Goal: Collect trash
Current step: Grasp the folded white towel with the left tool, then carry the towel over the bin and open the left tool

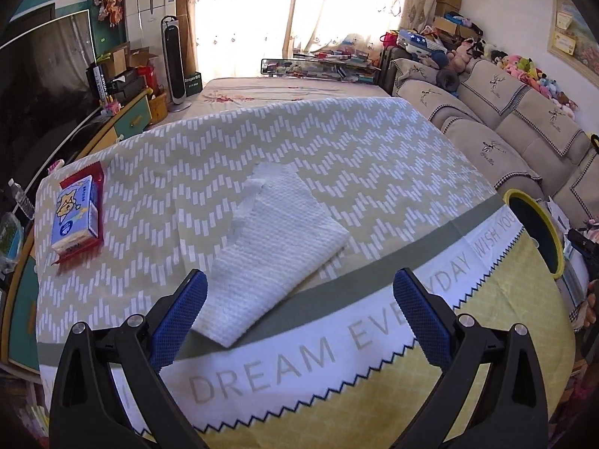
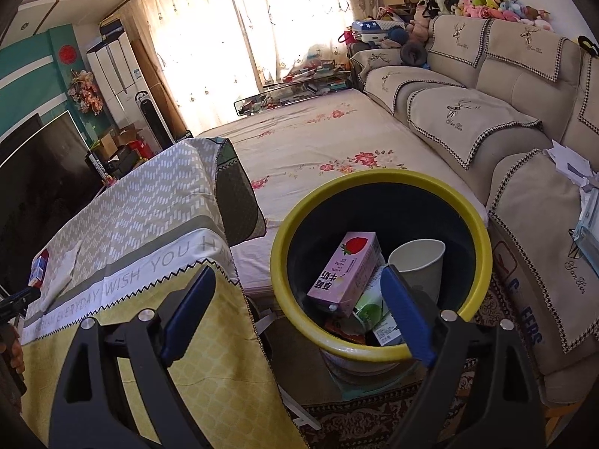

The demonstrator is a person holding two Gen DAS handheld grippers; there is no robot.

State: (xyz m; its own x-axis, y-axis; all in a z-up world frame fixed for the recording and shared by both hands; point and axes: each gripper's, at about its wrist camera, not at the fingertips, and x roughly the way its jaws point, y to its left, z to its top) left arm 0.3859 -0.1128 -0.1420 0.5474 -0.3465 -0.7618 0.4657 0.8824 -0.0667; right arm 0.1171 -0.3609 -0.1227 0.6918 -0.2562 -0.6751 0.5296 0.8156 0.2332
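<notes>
A white paper towel (image 1: 275, 247) lies flat on the patterned tablecloth (image 1: 374, 172), just ahead of my left gripper (image 1: 299, 292), which is open and empty with its left fingertip at the towel's near edge. The towel also shows in the right wrist view (image 2: 65, 265). My right gripper (image 2: 299, 284) is open and empty above the near rim of a yellow-rimmed bin (image 2: 475, 224). The bin holds a pink strawberry milk carton (image 2: 344, 269), a paper cup (image 2: 419, 265) and other wrappers. The bin shows at the table's right in the left wrist view (image 1: 554, 235).
A blue tissue pack on a red wrapper (image 1: 76, 217) lies at the table's left side. A beige sofa (image 2: 468, 119) runs along the right. A floral-covered low surface (image 2: 318, 142) lies beyond the table. A TV (image 1: 41, 71) stands at the left.
</notes>
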